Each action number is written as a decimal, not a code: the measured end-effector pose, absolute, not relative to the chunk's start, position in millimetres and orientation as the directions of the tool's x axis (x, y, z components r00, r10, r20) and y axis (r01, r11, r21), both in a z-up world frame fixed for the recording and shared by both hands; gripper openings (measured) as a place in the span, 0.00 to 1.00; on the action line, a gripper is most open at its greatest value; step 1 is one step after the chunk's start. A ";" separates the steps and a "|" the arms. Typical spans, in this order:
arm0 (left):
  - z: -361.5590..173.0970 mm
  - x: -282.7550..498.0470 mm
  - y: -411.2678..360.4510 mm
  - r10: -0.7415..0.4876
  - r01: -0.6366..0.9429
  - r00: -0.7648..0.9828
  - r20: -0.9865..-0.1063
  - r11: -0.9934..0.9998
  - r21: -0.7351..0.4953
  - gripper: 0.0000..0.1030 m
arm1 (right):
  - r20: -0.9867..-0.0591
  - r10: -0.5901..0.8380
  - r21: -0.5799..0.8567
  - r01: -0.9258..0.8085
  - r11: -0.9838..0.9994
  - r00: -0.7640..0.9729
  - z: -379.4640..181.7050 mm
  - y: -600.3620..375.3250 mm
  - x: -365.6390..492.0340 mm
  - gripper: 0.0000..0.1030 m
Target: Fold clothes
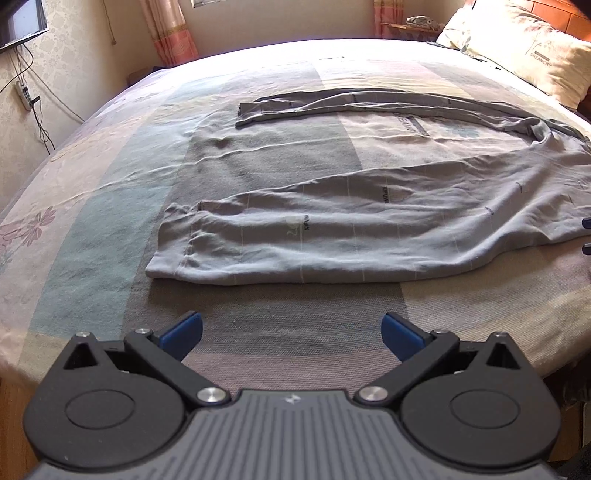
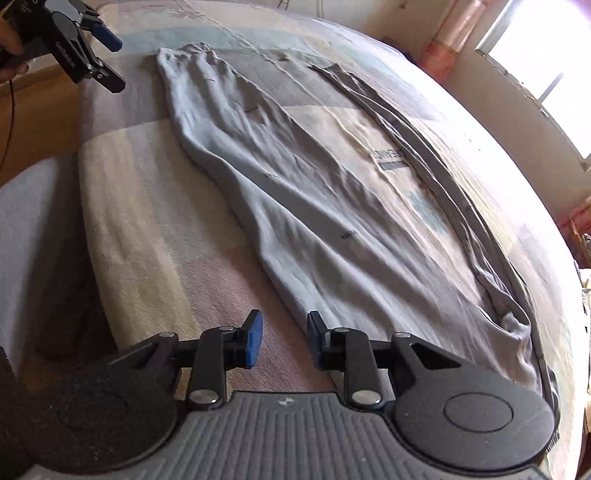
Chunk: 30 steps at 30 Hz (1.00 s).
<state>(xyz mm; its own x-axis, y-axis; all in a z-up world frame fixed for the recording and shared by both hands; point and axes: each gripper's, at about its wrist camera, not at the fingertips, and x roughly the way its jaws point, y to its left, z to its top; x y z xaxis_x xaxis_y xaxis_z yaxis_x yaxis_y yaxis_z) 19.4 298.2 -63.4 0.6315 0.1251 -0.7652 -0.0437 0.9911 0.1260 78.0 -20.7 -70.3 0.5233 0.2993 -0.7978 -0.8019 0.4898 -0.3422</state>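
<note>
A grey pair of long trousers (image 1: 332, 236) lies spread on the patchwork bedspread (image 1: 110, 206). The near leg lies flat and wide, with its cuff at the left. The far leg (image 1: 332, 103) runs as a narrow bunched strip. My left gripper (image 1: 291, 332) stands wide open over bare bedspread, just short of the near leg's hem side, and holds nothing. It also shows in the right wrist view as the left gripper (image 2: 114, 64), held by a hand near the cuff. My right gripper (image 2: 284, 339) is partly open at the near edge of the trousers (image 2: 295, 184), with no cloth pressed between its pads.
A pillow (image 1: 517, 48) lies at the bed's far right corner. A screen (image 1: 18, 22) and a power strip (image 1: 24, 96) with cables hang on the left wall. Curtains (image 1: 166, 33) and a window (image 2: 554, 55) stand beyond the bed. Wooden floor (image 2: 22, 96) borders the near side.
</note>
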 end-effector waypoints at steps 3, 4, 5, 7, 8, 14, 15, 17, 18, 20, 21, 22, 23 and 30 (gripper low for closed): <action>-57.2 24.0 282.1 0.096 -0.008 0.645 -0.758 0.993 0.119 1.00 | -0.792 0.308 -0.354 -0.808 0.471 0.527 -80.6 -21.6 86.5 0.29; -55.8 25.1 277.8 0.091 0.000 0.647 -0.757 0.993 0.119 0.99 | -0.790 0.314 -0.357 -0.811 0.463 0.527 -84.4 -21.3 89.3 0.28; -55.1 25.7 274.5 0.089 0.005 0.646 -0.758 0.993 0.121 0.99 | -0.784 0.332 -0.349 -0.816 0.461 0.524 -86.0 -20.1 92.6 0.27; -53.6 25.4 268.0 0.090 0.018 0.641 -0.763 0.991 0.132 0.99 | -0.807 0.345 -0.302 -0.837 0.456 0.479 -83.9 -18.1 97.4 0.06; -52.8 24.7 264.9 0.091 0.026 0.638 -0.765 0.990 0.140 1.00 | -0.822 0.347 -0.275 -0.849 0.451 0.451 -81.3 -17.6 98.0 0.02; -54.6 23.8 253.0 0.106 0.101 0.620 -0.777 0.972 0.213 0.99 | -0.863 0.366 -0.161 -0.876 0.455 0.349 -60.8 -49.7 85.9 0.12; -56.4 25.6 251.0 0.113 0.118 0.619 -0.778 0.965 0.235 0.99 | -0.860 0.360 -0.161 -0.862 0.481 0.362 -59.0 -56.7 84.5 0.18; -58.5 29.5 250.3 0.113 0.128 0.623 -0.774 0.961 0.244 1.00 | -0.845 0.351 -0.175 -0.828 0.533 0.404 -55.6 -68.8 81.6 0.23; -59.0 32.3 253.1 0.090 0.125 0.625 -0.776 0.969 0.213 1.00 | -0.838 0.353 -0.164 -0.808 0.566 0.417 -54.1 -75.1 82.1 0.26; -60.7 39.1 266.9 -0.002 0.097 0.621 -0.784 0.993 0.074 1.00 | -0.821 0.368 -0.120 -0.762 0.636 0.437 -52.2 -88.9 83.1 0.30; -63.2 41.8 277.7 -0.052 0.068 0.616 -0.786 0.998 -0.012 1.00 | -0.816 0.372 -0.101 -0.742 0.662 0.443 -52.3 -94.9 83.2 0.32; -65.8 44.5 288.5 -0.101 0.039 0.613 -0.784 0.994 -0.097 1.00 | -0.811 0.375 -0.082 -0.723 0.686 0.449 -52.5 -100.6 83.3 0.32; -68.3 47.2 299.3 -0.150 0.009 0.611 -0.777 0.983 -0.182 1.00 | -0.807 0.373 -0.073 -0.703 0.707 0.458 -53.0 -106.3 82.3 0.33; -94.6 45.8 344.5 -0.083 -0.244 0.545 -0.834 0.936 -0.252 0.99 | -0.775 0.371 0.030 -0.558 0.830 0.511 -55.6 -148.2 76.0 0.39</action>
